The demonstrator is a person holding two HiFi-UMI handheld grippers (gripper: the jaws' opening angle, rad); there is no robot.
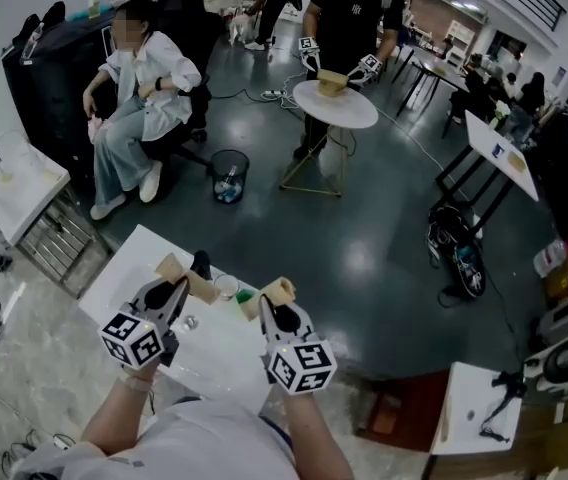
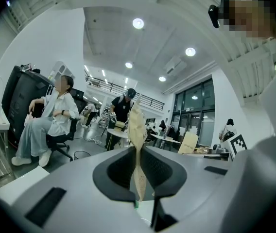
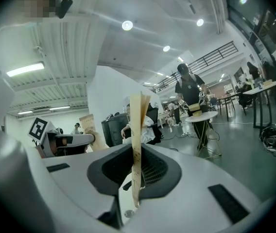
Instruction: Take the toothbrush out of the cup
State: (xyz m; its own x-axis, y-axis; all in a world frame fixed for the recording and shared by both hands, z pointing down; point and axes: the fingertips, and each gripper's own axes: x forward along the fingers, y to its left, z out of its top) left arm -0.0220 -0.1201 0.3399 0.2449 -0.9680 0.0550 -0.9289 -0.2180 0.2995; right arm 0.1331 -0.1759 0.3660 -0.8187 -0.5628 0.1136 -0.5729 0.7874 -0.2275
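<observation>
A small clear cup (image 1: 226, 286) stands on the white table (image 1: 124, 268) between my two grippers. A green bit (image 1: 246, 296) shows at its right side; it may be the toothbrush, too small to tell. My left gripper (image 1: 186, 276) is just left of the cup, my right gripper (image 1: 269, 296) just right of it. Both point level, out over the table. In the left gripper view the tan jaws of the left gripper (image 2: 137, 125) press flat together, and the right gripper (image 3: 139, 110) shows the same. Nothing is between either pair. The cup is out of both gripper views.
The table's far edge drops to a dark floor. Beyond it are a wire bin (image 1: 229, 175), a seated person (image 1: 134, 98), a round table (image 1: 334, 103) with a standing person (image 1: 349, 18) behind it, and a bag (image 1: 459, 253) on the floor. Another white table (image 1: 19, 183) stands left.
</observation>
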